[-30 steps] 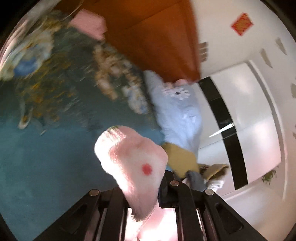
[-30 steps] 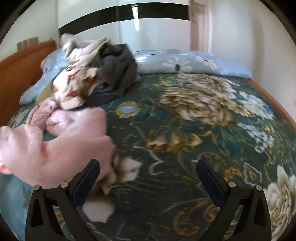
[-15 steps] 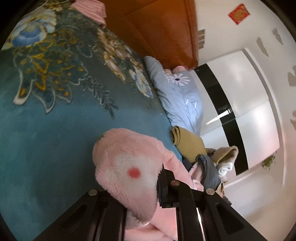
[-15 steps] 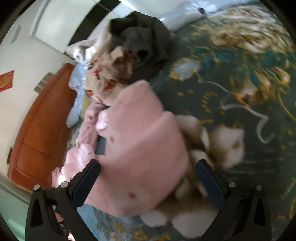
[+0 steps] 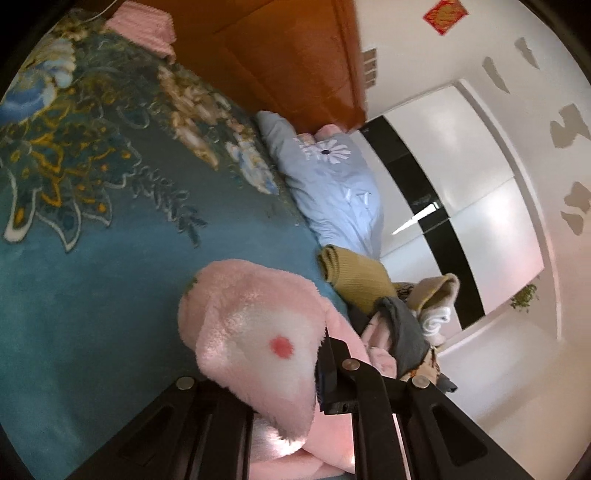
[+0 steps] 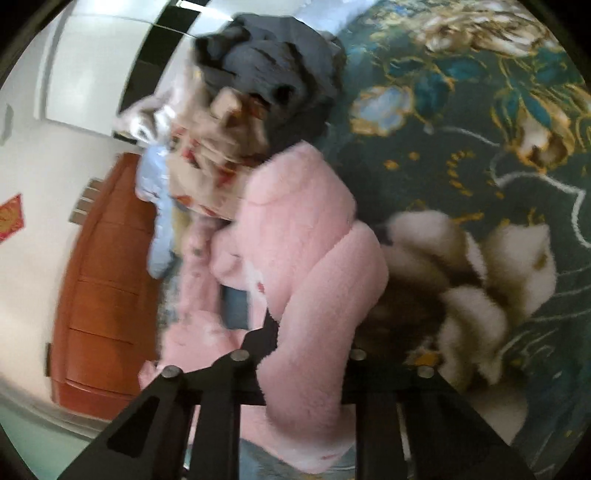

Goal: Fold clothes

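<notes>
In the left wrist view, the left gripper point(image 5: 291, 384) pinches a fold of the pink fleece garment point(image 5: 258, 332). The fluffy cloth, with a white patch and one red dot, bulges up between the two black fingers point(image 5: 343, 376) and covers the left one almost fully. Behind it lies the teal bedspread point(image 5: 92, 258) with its flower pattern. Further back, a light blue pillow point(image 5: 332, 184) with a white daisy rests against the orange-brown headboard point(image 5: 288, 62). Near the pillow there is a pile of clothes point(image 5: 399, 306): an olive-yellow knit piece, a grey piece and something beige and white. A folded pink cloth point(image 5: 144, 26) lies at the far corner of the bed. A white wardrobe with a black band point(image 5: 461, 166) stands behind the bed.

In the right wrist view, the right gripper point(image 6: 306, 369) is pressed together on another part of the pink fleece garment point(image 6: 306, 258), which rises from between the fingers and lies over the bedspread point(image 6: 461, 129). Just beyond the garment, touching it, is the pile of clothes point(image 6: 236, 122), with a dark grey-blue piece on top and a cream printed piece under it. A big white flower of the bedspread pattern is just beside the garment, on its right. This view is a little blurred, so the fingertips themselves are hard to see under the fleece.
</notes>
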`<state>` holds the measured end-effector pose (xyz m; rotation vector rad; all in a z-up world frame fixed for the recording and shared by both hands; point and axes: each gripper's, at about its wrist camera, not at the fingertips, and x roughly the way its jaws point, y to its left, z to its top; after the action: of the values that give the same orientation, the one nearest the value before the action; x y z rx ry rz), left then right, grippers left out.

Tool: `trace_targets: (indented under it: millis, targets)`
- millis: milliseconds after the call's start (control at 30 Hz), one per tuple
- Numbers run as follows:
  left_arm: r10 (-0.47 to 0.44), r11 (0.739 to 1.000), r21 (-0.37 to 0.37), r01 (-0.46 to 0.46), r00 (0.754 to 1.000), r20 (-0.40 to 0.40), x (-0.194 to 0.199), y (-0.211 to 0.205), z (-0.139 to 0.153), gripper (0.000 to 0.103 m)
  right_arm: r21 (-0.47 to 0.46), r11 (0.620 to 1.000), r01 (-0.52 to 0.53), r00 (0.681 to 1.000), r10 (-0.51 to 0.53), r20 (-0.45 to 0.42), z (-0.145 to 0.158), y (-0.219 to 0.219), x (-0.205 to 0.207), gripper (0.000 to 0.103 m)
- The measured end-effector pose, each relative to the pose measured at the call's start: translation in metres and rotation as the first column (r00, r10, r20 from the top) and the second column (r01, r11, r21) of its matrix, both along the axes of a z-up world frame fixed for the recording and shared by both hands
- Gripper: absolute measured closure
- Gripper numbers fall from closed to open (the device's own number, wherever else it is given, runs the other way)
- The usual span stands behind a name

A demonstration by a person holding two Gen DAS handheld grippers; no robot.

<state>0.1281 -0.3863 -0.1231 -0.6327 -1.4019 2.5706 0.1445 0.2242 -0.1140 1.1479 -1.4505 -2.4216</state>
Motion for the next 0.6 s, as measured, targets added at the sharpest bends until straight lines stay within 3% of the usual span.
trace_targets:
  millis: [167,300,400,467,533,600]
  targets:
    - [-0.025,0.999,-0.039,0.021,0.992,-0.122,0.019,0.006,0.023,0.091,0.006,1.0,0.002,0.973,-0.001,-0.229,0.072,0.009,0.02,0.088]
    - [-0.098,0.992,0.045,0.117,0.95,-0.296,0.034,0.005,0.041,0.092,0.074,0.997,0.022,0.902,0.012,-0.433,0.147,0.014,0.06,0.089]
    - [-0.095,0.993,0.027,0.112,0.93,-0.355,0.036,0.003,0.056,0.092,0.137,0.989,0.056,0.826,0.032,-0.563,0.2,0.011,0.089,0.089]
    - [-0.071,0.997,0.008,0.077,0.945,-0.321,0.028,-0.002,0.057,0.092,0.19,0.979,0.07,0.804,0.057,-0.592,0.222,0.004,0.091,0.089]
    - [-0.032,0.998,0.039,0.044,0.96,-0.277,0.02,-0.011,0.047,0.092,0.21,0.976,0.055,0.818,0.077,-0.57,0.231,-0.005,0.07,0.089]
    - [0.01,0.997,0.079,0.009,0.972,-0.234,0.017,-0.024,0.034,0.092,0.23,0.972,0.039,0.854,0.087,-0.513,0.229,-0.017,0.028,0.089]
